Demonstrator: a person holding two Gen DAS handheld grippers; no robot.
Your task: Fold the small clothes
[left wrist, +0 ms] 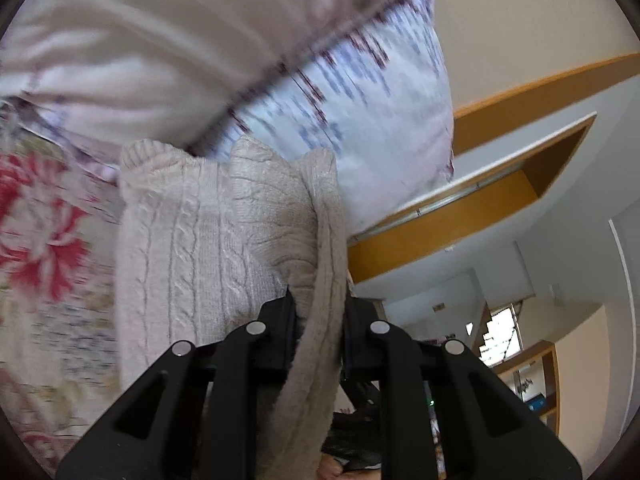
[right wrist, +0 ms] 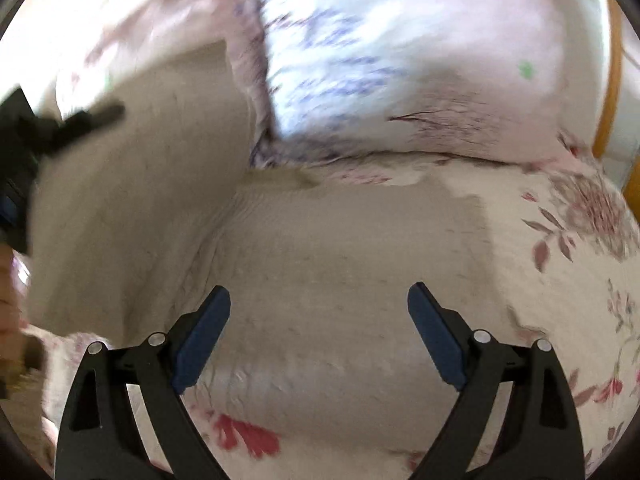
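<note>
Left jaws clamped on the sweater, right jaws spread wide over it.

My left gripper pinches a fold of the cream cable-knit, lifting that part up off the floral quilt, with a pillow behind it. My right gripper hovers with nothing between its blue pads; below it the rest of the knit lies spread on the quilt, one side drawn up toward the left gripper at the frame's left edge. Both views are blurred.
</note>
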